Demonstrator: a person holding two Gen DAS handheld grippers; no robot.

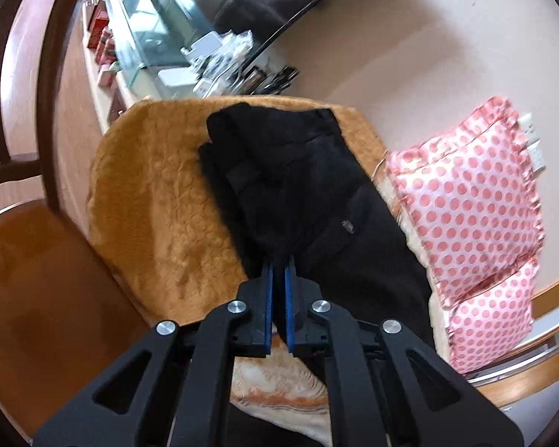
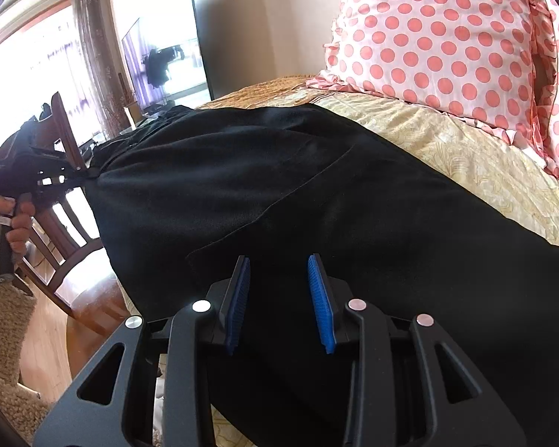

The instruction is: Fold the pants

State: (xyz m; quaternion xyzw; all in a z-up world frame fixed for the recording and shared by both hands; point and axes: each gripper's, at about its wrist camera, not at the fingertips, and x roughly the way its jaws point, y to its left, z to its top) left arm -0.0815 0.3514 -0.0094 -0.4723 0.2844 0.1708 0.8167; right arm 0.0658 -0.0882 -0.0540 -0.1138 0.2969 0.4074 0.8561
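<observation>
Black pants (image 1: 309,193) lie along an orange-gold blanket (image 1: 156,201), partly folded over themselves at the far end. My left gripper (image 1: 278,260) is shut on the near edge of the pants, the blue pads pinching the cloth. In the right wrist view the pants (image 2: 279,193) spread wide across the surface. My right gripper (image 2: 279,264) is open just above the cloth, with its blue pads (image 2: 318,298) apart and nothing between them. The left gripper (image 2: 29,171) and the hand that holds it show at the far left, at the pants' other end.
A pink polka-dot pillow (image 1: 473,216) lies right of the pants, also in the right wrist view (image 2: 447,37). A dark wooden chair (image 2: 67,201) stands at the left. A cluttered shelf (image 1: 205,59) and a TV (image 2: 167,56) stand beyond.
</observation>
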